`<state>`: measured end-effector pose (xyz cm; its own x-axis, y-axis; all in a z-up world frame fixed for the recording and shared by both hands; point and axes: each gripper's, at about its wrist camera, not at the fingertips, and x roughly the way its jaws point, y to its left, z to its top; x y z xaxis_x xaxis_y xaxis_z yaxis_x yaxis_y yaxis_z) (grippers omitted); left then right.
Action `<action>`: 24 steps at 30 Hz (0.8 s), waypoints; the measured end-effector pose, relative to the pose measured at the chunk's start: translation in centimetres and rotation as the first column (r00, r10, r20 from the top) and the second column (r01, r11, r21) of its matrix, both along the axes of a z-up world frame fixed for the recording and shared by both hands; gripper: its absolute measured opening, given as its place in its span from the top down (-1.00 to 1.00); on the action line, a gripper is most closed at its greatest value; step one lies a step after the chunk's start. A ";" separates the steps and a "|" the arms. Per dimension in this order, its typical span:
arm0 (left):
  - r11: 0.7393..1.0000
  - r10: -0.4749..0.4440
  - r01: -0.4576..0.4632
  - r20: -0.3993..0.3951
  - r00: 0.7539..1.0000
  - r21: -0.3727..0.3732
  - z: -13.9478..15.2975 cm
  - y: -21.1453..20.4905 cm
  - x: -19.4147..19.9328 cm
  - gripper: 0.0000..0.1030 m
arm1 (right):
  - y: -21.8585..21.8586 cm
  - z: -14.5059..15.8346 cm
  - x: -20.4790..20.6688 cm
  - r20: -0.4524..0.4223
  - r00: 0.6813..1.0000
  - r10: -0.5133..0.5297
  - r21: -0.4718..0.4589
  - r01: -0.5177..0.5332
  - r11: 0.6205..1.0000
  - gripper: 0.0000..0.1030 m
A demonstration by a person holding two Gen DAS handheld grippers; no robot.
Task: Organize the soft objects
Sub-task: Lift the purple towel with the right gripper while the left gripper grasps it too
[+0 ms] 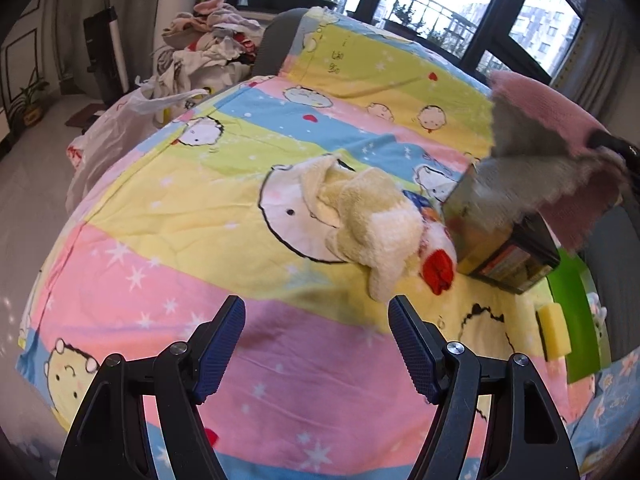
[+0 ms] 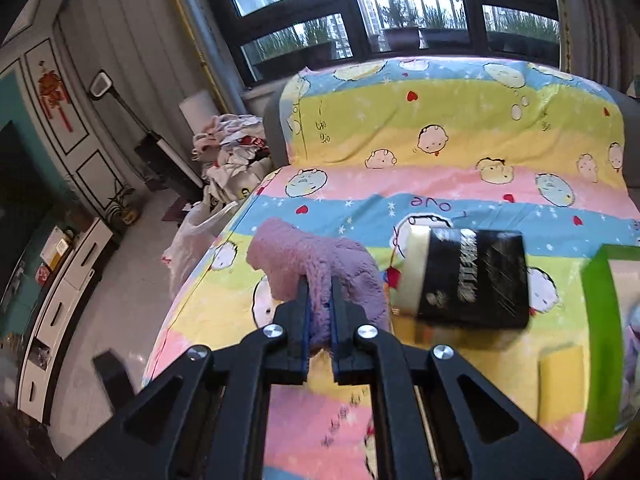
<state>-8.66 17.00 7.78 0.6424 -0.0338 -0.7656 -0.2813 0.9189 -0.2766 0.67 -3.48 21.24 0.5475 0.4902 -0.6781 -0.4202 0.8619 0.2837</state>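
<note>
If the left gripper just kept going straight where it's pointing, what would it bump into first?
Probably the cartoon bedsheet just ahead of the open left gripper. The fluffy cream cloth lies a little farther on and slightly right, so the gripper might brush its near edge; depth is hard to judge in this view.

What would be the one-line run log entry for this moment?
right tongs: shut on pink fuzzy cloth, lifted | left tongs: open, empty | cream plush: on blanket

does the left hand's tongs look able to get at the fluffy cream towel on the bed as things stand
Probably yes. The left tongs are open and empty, and the fluffy cream towel lies just ahead on the cartoon-print bedsheet, with nothing between them. The black box sits off to one side.
</note>
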 end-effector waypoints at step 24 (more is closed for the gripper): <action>0.975 -0.221 0.221 -0.054 0.974 -0.013 -3.0 -11.0 -2.1 -0.45 | -6.9 -16.6 -3.1 -0.342 0.938 -0.057 0.007 0.063 0.998 -0.10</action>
